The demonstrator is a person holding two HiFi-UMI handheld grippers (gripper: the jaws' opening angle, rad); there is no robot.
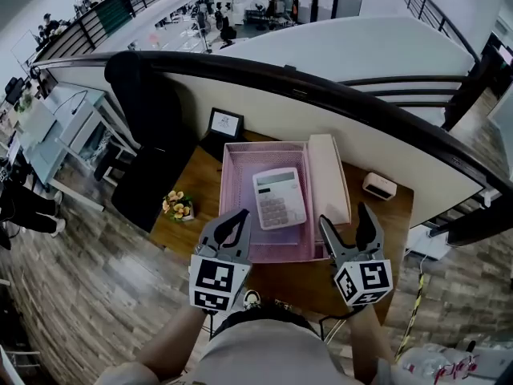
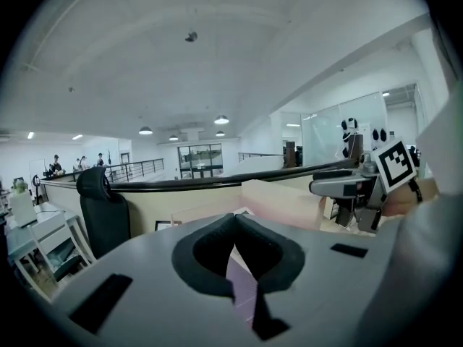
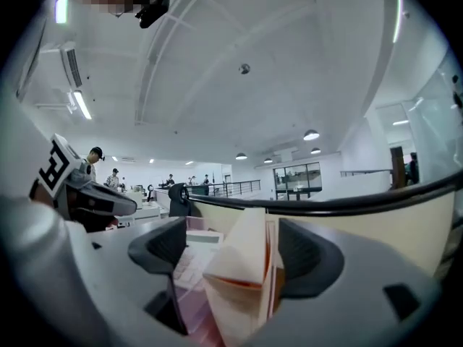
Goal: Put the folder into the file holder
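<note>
Now right claw [image 1: 345,217] spread near folder [image 1: 327,175]; left claw [image 1: 239,217] closed.

No lettering or number can be read in any view.

The keys and display of the white desk calculator [image 1: 280,198] are too small to make out. The small black-framed card [image 1: 225,123] standing at the back of the brown wooden worktop [image 1: 389,215] shows only a pale blur. The marker cube [image 1: 212,283] on the left tongs [image 1: 238,215] and the marker cube [image 1: 362,281] on the right tongs [image 1: 346,219] bear black-and-white square code patterns, not letters or digits.
</note>
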